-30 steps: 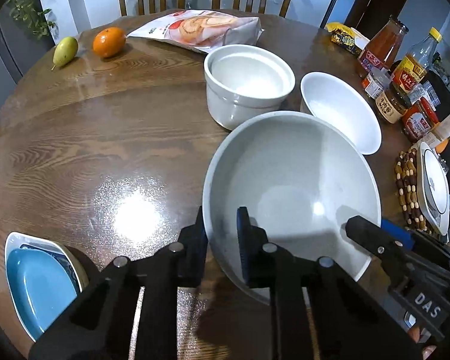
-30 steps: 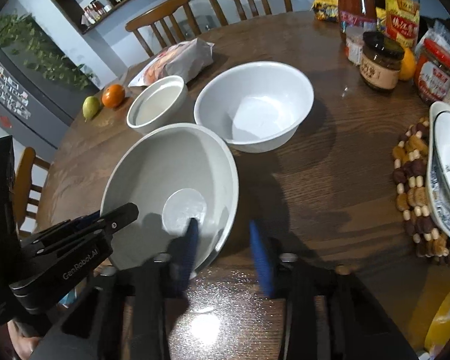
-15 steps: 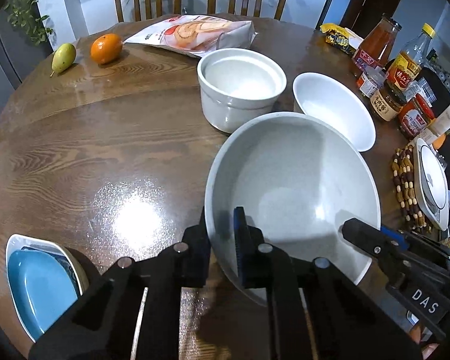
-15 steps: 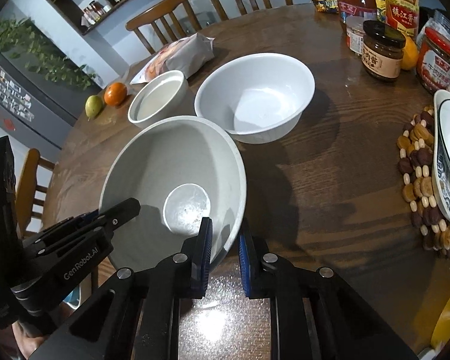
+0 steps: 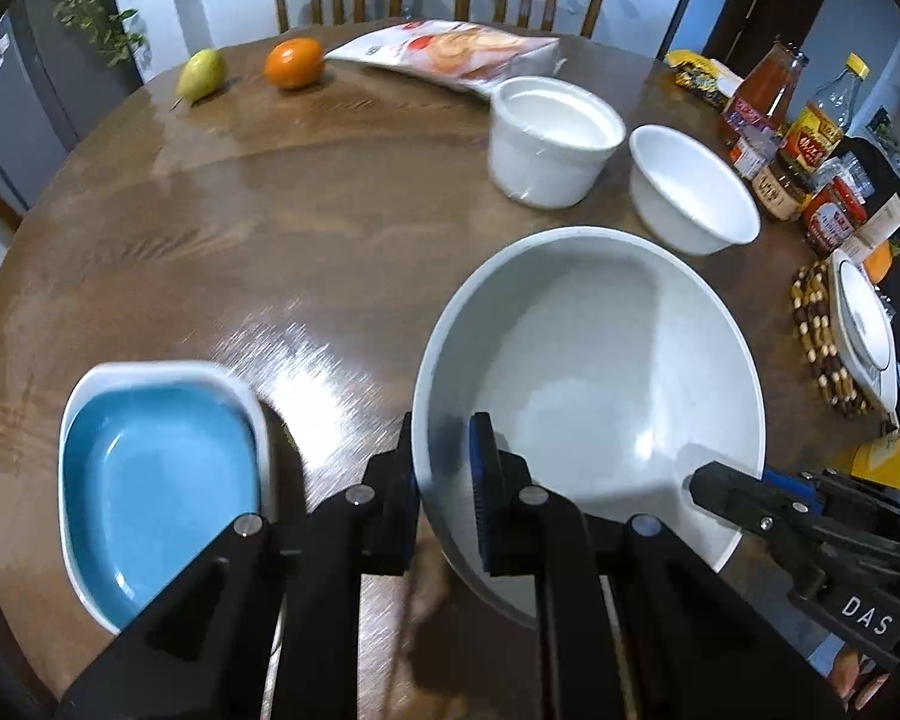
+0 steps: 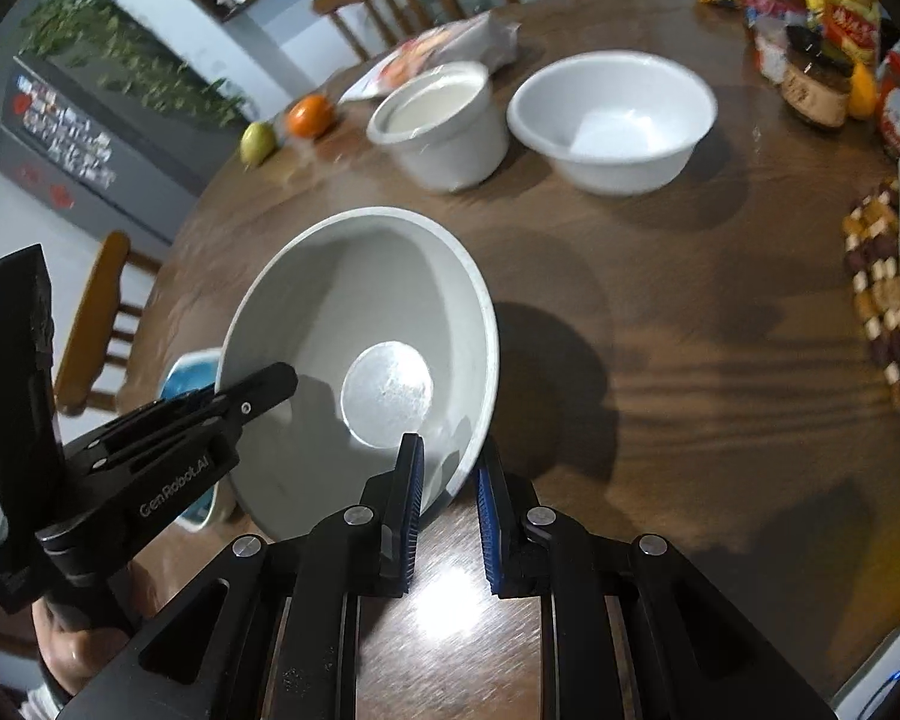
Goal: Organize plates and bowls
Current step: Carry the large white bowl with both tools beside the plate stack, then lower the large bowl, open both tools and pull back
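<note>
Both the left gripper and right gripper pinch the large grey-white glazed ceramic bowl by opposite rims near the round wooden table's near edge; likely heavy, slick, breakable; rim holds suit.

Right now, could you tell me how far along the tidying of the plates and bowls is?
Done: a blue dish sits nested in a white dish. In hand: the left gripper and right gripper both clamp the large grey bowl by its rim. Left: the white pot, white bowl and patterned plate stand separate.
</note>
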